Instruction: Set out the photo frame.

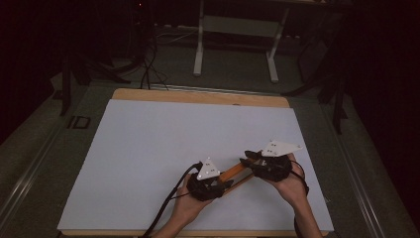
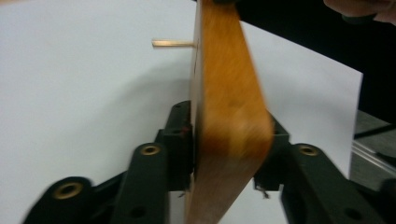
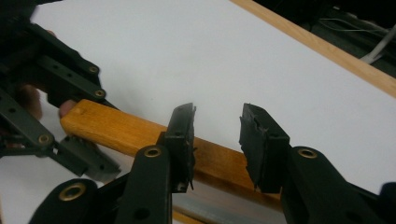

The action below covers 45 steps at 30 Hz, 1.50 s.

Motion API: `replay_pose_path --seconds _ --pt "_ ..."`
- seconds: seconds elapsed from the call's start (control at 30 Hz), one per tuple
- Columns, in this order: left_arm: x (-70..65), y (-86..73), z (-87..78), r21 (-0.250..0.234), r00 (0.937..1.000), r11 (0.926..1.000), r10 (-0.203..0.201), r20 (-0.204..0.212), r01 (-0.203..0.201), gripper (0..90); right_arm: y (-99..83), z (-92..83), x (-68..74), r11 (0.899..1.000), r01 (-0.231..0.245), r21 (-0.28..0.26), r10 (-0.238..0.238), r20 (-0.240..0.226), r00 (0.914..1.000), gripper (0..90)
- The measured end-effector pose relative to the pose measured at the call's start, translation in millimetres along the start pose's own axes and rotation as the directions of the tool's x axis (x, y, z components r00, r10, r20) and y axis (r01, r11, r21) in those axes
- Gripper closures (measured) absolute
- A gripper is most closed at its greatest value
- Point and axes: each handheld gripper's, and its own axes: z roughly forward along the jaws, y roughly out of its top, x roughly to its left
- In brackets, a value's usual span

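The left gripper pinches one end of an orange-brown wooden bar, its two black jaws pressed against the bar's opposite faces; a thin pale dowel sticks out of the bar's side toward 9 o'clock in the left gripper view. The right gripper has its jaws spread, one on each side of a gap, and the wooden bar runs across behind them without either pad pressing on it. In the high view the left gripper sits near 6 o'clock and the right gripper at about 4 o'clock from the middle, the bar spanning between them above the white sheet that covers the bench.
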Motion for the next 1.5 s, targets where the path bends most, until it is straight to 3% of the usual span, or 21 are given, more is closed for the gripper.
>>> replay_pose_path --seconds 0.07,0.17,0.4,0.53,0.67,0.73,0.9,1.07,1.2,1.33,1.5 --pt "-0.8 -4.7 2.9 0.012 1.0 0.9999 0.005 0.004 -0.005 55.0 -1.9 -0.1 -0.3 1.0 0.003 0.004 -0.003 -0.01 0.9999 63.2" --pt "-0.5 -12.6 7.1 0.035 1.0 0.9994 0.004 0.004 -0.004 52.3 -3.7 -1.6 -0.3 1.0 -0.001 -0.001 0.001 -0.022 0.9998 63.0" --pt "-0.3 -22.6 12.6 0.062 0.9997 0.9978 0.022 -0.012 -0.021 57.8 -6.3 -3.5 -1.8 1.0 -0.007 -0.009 0.007 -0.038 0.9992 62.1" --pt "-3.6 -24.7 13.5 0.068 0.9945 0.9933 0.097 -0.039 -0.094 66.8 -7.6 -4.9 -3.4 1.0 -0.003 -0.009 0.003 -0.065 0.9979 60.5" --pt "-4.5 -23.1 13.1 0.075 0.9908 0.9898 0.125 -0.051 -0.121 68.6 -6.6 -5.4 -3.8 1.0 0.016 -0.005 -0.016 -0.08 0.9967 56.8" --pt "-5.1 -19.5 12.6 0.093 0.9852 0.9834 0.162 -0.057 -0.156 68.8 -6.1 -6.1 -4.2 1.0 0.019 -0.001 -0.019 -0.071 0.9973 55.2" --pt "-2.0 -4.3 6.4 0.089 0.9807 0.9779 0.193 -0.034 -0.189 69.0 -5.6 -13.0 -6.7 0.999 0.027 -0.028 -0.029 -0.076 0.9967 50.2" --pt "5.5 17.4 -6.2 0.084 0.9704 0.9667 0.241 0.022 -0.242 69.1 -4.0 -18.9 -7.0 0.997 0.065 -0.04 -0.07 -0.125 0.9896 43.2" --pt "10.7 33.9 -13.4 0.09 0.9524 0.9486 0.299 0.059 -0.303 69.1 -2.2 -19.3 -7.5 0.995 0.085 -0.058 -0.093 -0.149 0.9845 39.1" --pt "15.6 50.3 -24.5 0.064 0.9378 0.9382 0.334 0.096 -0.34 69.0 0.6 -15.2 -8.1 0.993 0.107 -0.05 -0.114 -0.17 0.9788 35.9" --pt "20.0 71.9 -38.9 0.034 0.9191 0.9247 0.372 0.13 -0.379 68.9 3.2 -13.0 -6.2 0.991 0.121 -0.066 -0.131 -0.181 0.9748 38.0"
